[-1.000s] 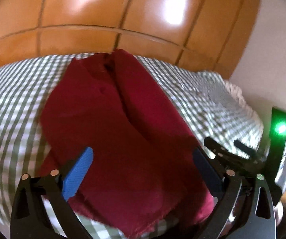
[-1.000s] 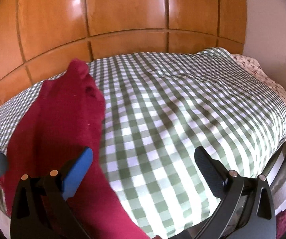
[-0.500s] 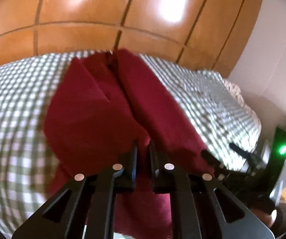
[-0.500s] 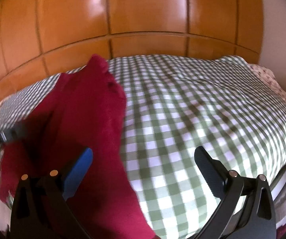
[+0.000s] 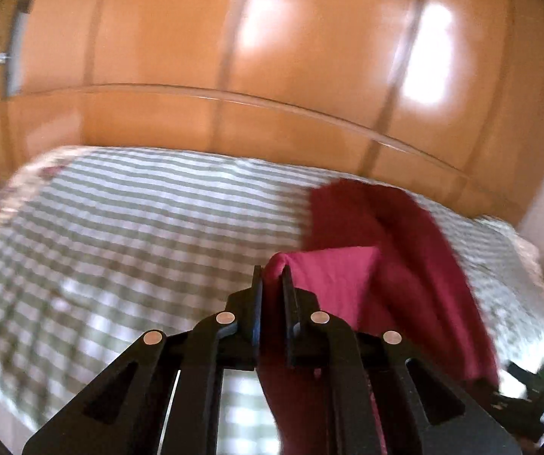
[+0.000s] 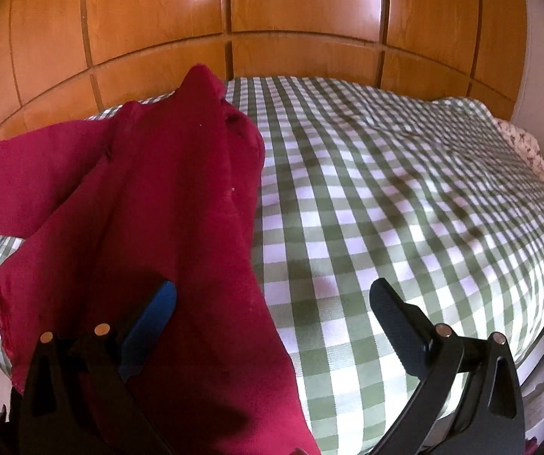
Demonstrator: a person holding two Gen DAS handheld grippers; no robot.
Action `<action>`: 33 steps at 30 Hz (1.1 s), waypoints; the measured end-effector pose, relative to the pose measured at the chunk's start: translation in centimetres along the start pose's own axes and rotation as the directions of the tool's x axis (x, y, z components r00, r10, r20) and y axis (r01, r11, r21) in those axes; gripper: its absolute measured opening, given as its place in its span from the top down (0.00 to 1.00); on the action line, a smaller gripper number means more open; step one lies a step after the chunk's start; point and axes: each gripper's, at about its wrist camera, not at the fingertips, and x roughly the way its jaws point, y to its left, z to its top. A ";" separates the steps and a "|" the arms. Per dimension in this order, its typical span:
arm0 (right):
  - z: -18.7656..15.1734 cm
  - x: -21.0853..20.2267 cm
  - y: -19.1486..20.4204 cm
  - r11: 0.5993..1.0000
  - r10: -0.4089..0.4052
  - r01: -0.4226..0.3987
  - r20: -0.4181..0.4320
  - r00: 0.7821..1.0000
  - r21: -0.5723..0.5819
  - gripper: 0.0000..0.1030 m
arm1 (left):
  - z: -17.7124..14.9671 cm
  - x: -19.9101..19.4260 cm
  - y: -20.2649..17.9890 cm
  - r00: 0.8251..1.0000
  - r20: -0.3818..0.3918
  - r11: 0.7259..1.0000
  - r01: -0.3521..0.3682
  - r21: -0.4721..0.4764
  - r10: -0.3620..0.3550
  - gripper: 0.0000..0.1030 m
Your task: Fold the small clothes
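Dark red garment (image 6: 165, 204) lies on the bed (image 6: 404, 208), on the green-and-white checked cover, long axis running from the near edge toward the wooden headboard wall (image 6: 302, 11). Relative to the garment: open checked cover to its right in the right wrist view; headboard wall beyond its far end; near hem hangs at the bed's front edge.

Left tool (image 5: 272, 284): jaws closed on a fold of the garment's cloth, which bulges up between the pads and trails down beneath them. One flap is lifted off the bed and drawn out sideways, so its lighter underside shows as a raised triangle. Judgement: the pinch sits at an edge or corner so that the whole flap follows the tool when it is carried across, giving a straight crease rather than a bunched one. Left wrist view is motion-blurred; exact grip point on the hem cannot be told.

Right tool (image 6: 272, 299): jaws spread wide, nothing between the pads. Left pad sits over the garment's near right portion, right pad over bare cover. Judgement: it straddles the right edge, placed to pin or take that side while the left one pulls.

Fold not yet laid down.
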 end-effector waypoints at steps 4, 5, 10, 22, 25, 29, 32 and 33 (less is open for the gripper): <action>-0.1 0.7 -0.1 0.999 0.034 -0.034 -0.029 0.999 0.013 0.02 | 1.4 0.9 5.1 0.987 0.020 0.987 -0.161 -0.018 0.161 0.93; -0.1 0.9 -0.2 0.998 0.050 -0.049 -0.031 0.998 0.026 0.02 | 1.8 0.9 6.5 0.980 0.023 0.980 -0.195 -0.026 0.196 0.93; -0.2 1.2 -0.4 0.996 0.079 -0.077 -0.032 0.996 0.049 0.02 | 2.9 2.1 12.1 0.943 0.004 0.943 -0.332 -0.033 0.332 0.93; 0.0 1.5 -0.5 0.995 0.088 -0.086 -0.050 0.995 0.045 0.02 | 0.9 9.5 17.0 0.787 -0.218 0.811 -0.583 0.041 0.577 0.67; 0.2 1.5 -0.5 0.995 0.093 -0.091 -0.054 0.994 0.046 0.02 | 0.4 7.7 14.5 0.790 -0.128 0.798 -0.601 0.035 0.600 0.13; 0.6 1.3 -1.2 0.989 0.132 -0.127 -0.067 0.989 0.076 0.02 | -0.4 4.3 9.9 0.869 -0.013 0.866 -0.495 -0.071 0.495 0.12; 1.1 0.0 -2.3 0.971 0.201 -0.197 -0.012 0.980 0.136 0.02 | -1.5 3.5 5.9 0.942 0.015 0.938 -0.333 -0.099 0.336 0.12; 1.3 -0.5 -2.5 0.969 0.205 -0.204 0.006 0.979 0.140 0.02 | -2.1 3.7 4.4 0.962 0.004 0.957 -0.273 -0.099 0.275 0.11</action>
